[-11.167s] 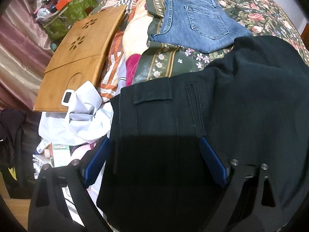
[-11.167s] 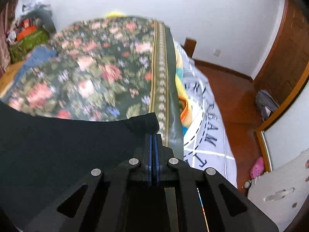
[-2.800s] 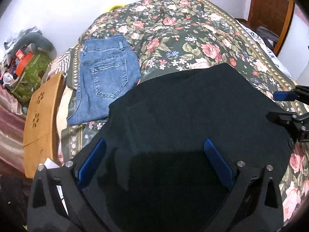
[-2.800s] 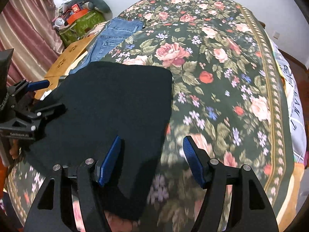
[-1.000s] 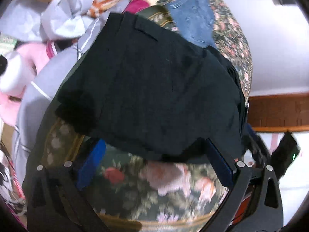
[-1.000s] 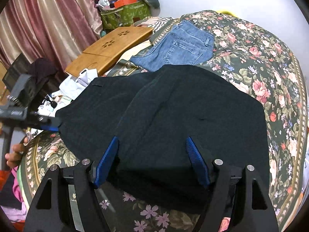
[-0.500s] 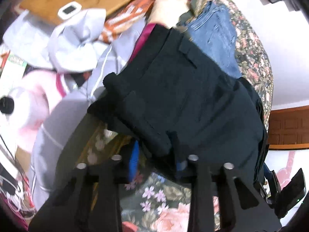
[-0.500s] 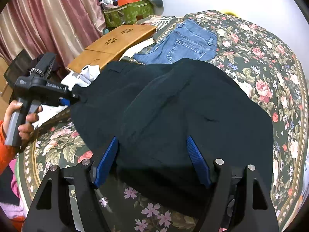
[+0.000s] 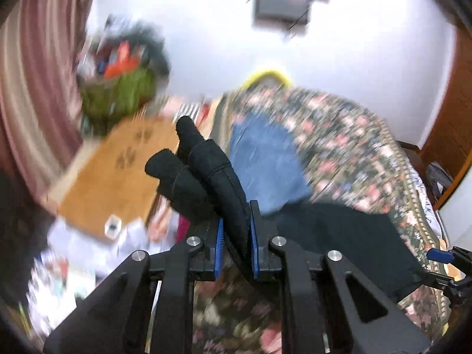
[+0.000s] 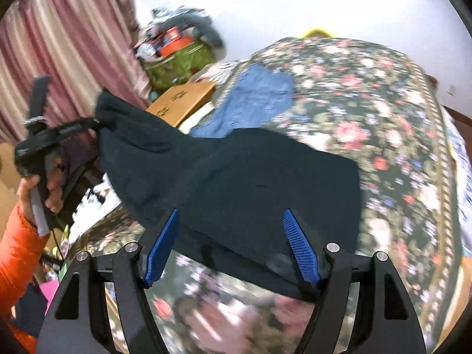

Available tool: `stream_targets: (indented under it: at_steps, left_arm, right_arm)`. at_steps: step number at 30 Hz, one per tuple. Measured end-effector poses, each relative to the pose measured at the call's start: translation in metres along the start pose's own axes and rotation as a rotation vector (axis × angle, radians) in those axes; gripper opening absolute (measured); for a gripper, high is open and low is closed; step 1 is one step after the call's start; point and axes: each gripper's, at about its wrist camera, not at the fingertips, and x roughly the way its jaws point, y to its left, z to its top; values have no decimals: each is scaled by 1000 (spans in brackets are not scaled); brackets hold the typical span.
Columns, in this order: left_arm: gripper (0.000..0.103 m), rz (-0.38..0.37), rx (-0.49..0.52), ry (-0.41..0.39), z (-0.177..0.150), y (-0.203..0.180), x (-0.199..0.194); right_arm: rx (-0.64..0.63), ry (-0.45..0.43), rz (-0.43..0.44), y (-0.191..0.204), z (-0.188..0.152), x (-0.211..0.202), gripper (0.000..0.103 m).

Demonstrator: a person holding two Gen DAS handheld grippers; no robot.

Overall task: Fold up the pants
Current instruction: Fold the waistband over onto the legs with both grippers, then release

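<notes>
Left gripper [image 9: 236, 243]: nearest in the left wrist view, its blue pads pinching a thick bunched fold of the black pants [image 9: 203, 177]; the jaws have just been closing onto that cloth. The bunch sticks up and forward past the fingertips in rolled lobes.
Right gripper [image 10: 233, 244]: jaws spread wide, blue pads standing on either side of the near edge of the pants, not pressing it; whether the pads touch the cloth I cannot tell.
Black pants [image 10: 250, 183]: mostly lying on the floral bedspread [image 10: 383, 124], one end lifted off the bed towards the left, where the left gripper [image 10: 96, 122] grips it above the bed edge.
Left hand [image 10: 44, 183]: wrapped round the gripper's handle at the left of the right wrist view, with an orange sleeve [image 10: 17, 242] below it.
Blue jeans [image 9: 265, 165]: folded flat on the bedspread beyond the black pants, just beside them.
Wooden board [image 9: 118, 171]: left of the jeans, tan, with flower-shaped cut-outs; a small white device [image 9: 113, 226] lies at its near end.
Green bag [image 10: 180, 62]: further back by the wall, cluttered things piled on top.
Curtain [image 10: 59, 59]: pink striped, along the left side.
Wall [image 9: 206, 29]: white, at the back; a dark fixture hangs high on it, blurred.
</notes>
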Motion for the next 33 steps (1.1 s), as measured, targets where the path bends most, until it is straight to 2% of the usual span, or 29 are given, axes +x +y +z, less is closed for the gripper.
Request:
stream_targets:
  at_steps: [2, 4, 8, 12, 16, 18, 22, 25, 27, 29, 31, 33]
  left_arm:
    - [14, -35, 55, -55, 17, -29, -10]
    - [14, -86, 80, -77, 29, -51, -16]
    - [14, -213, 102, -85, 51, -100, -17]
    - [13, -308, 160, -70, 53, -160, -9]
    - [13, -406, 224, 10, 35, -217, 10]
    - [13, -458, 252, 93, 21, -246, 29]
    - [15, -538, 293, 271, -13, -277, 59]
    - [28, -559, 335, 338, -26, -284, 60]
    - [61, -576, 344, 361, -26, -286, 55]
    - [78, -561, 330, 325, -23, -280, 45]
    - [83, -557, 311, 281, -11, -270, 38]
    - [93, -537, 299, 246, 3, -259, 40]
  right_arm:
    - [30, -9, -34, -14, -4, -9, 69]
    - [63, -8, -65, -30, -12, -15, 69]
    - [113, 14, -96, -56, -28, -21, 69]
    - [134, 62, -116, -72, -42, -12, 69]
    - [140, 128, -119, -79, -54, 6, 70]
    - [118, 121, -114, -76, -56, 3, 71]
    - [152, 115, -76, -81, -64, -8, 70]
    - [177, 98, -69, -85, -71, -18, 70]
    - [192, 84, -72, -85, -72, -24, 70]
    - [202, 63, -71, -85, -72, -30, 70]
    - [211, 35, -66, -84, -71, -38, 70]
    - [211, 12, -61, -80, -69, -43, 70]
